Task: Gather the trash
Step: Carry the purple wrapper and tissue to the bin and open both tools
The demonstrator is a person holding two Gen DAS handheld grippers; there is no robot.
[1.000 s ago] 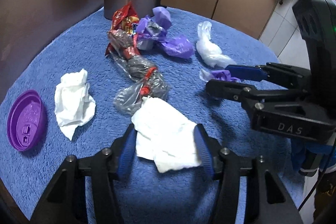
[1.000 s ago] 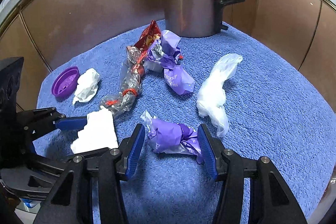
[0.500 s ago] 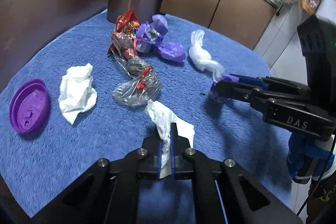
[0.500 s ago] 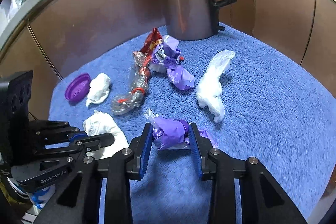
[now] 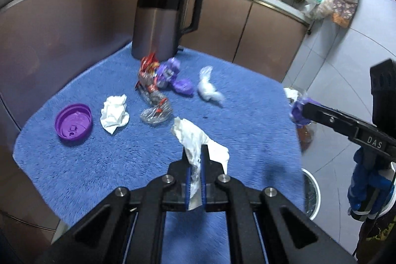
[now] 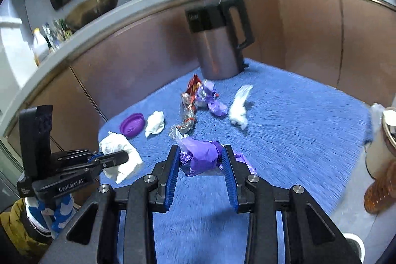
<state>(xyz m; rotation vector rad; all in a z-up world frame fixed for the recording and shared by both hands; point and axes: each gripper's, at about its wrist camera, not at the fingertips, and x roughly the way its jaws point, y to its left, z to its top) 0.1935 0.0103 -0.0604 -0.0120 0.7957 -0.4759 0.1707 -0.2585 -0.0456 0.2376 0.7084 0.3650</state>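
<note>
My left gripper (image 5: 194, 155) is shut on a crumpled white tissue (image 5: 195, 137), lifted above the blue mat (image 5: 86, 165); the same tissue (image 6: 118, 155) shows in the right wrist view. My right gripper (image 6: 200, 157) is shut on a purple plastic wrapper (image 6: 201, 156), also raised off the mat; that wrapper (image 5: 298, 113) appears at the right in the left wrist view. Left on the mat are a second white tissue (image 5: 114, 113), a purple lid (image 5: 73, 121), a clear-and-red wrapper (image 5: 154, 105), a purple wrapper (image 5: 175, 81) and a white plastic bag (image 5: 209, 88).
A steel kettle with a black handle (image 5: 160, 24) stands at the back of the mat against brown cabinet doors. Beyond the mat's right edge is tiled floor with a round white bin (image 5: 310, 192). A tan container (image 6: 386, 140) and an amber bottle (image 6: 381, 192) stand to the right.
Both grippers closed on their pieces, the left on the white tissue and the right on the purple wrapper, then lifted them up and back from the mat. The other trash has not moved.
</note>
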